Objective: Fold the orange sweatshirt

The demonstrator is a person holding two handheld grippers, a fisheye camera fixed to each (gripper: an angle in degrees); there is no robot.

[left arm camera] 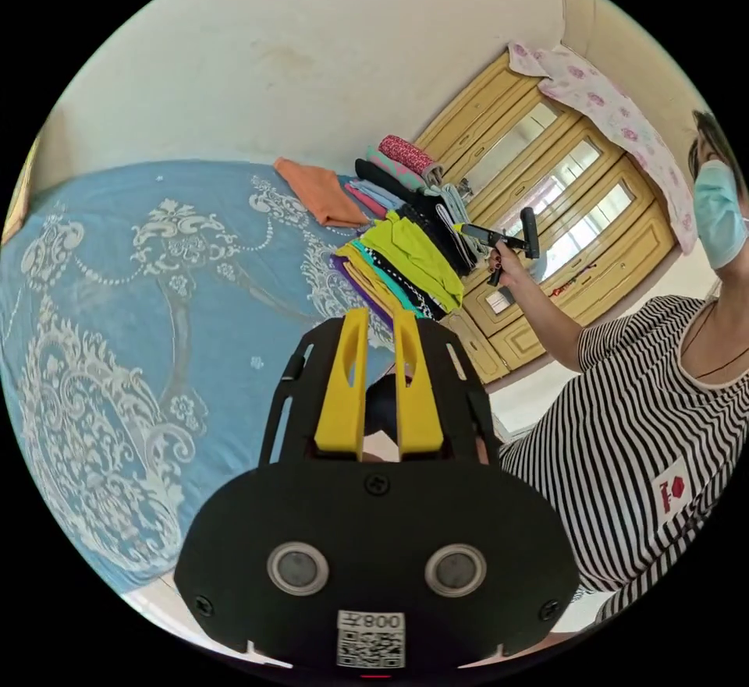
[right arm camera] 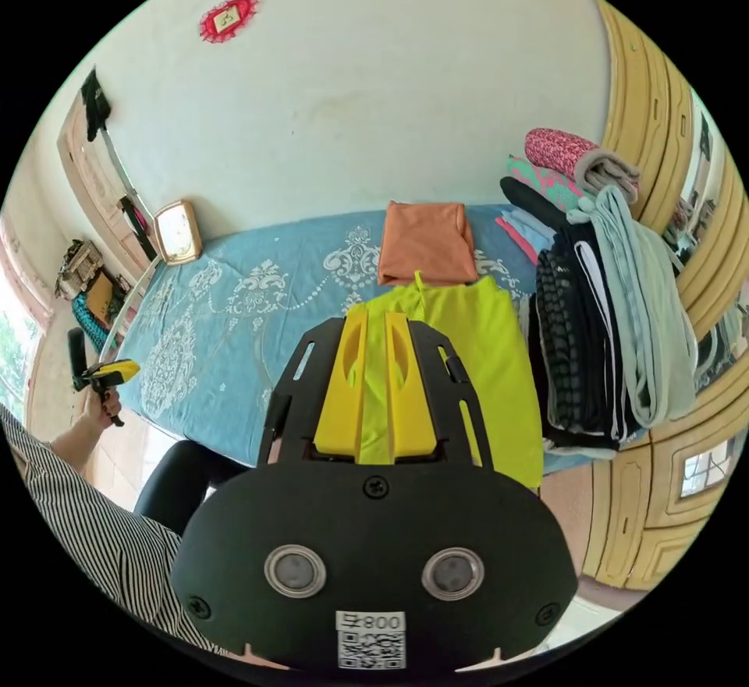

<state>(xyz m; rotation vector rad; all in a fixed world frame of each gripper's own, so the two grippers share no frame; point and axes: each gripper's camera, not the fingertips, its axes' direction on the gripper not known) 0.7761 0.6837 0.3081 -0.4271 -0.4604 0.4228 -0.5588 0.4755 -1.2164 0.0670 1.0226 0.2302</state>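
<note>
On the bed (right arm camera: 234, 328), orange sweatshirt (right arm camera: 427, 241) lies folded.

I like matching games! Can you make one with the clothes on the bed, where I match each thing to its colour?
Things:
1. folded sweatshirt lying flat on the bedspread
2. top garment of the stack nearest the right gripper
3. bedspread
4. rolled cloth on top of the tall pile

Colours:
A. blue with white patterns
B. pink-red
C. orange
D. lime green

Pairs: 1-C, 2-D, 3-A, 4-B
</note>
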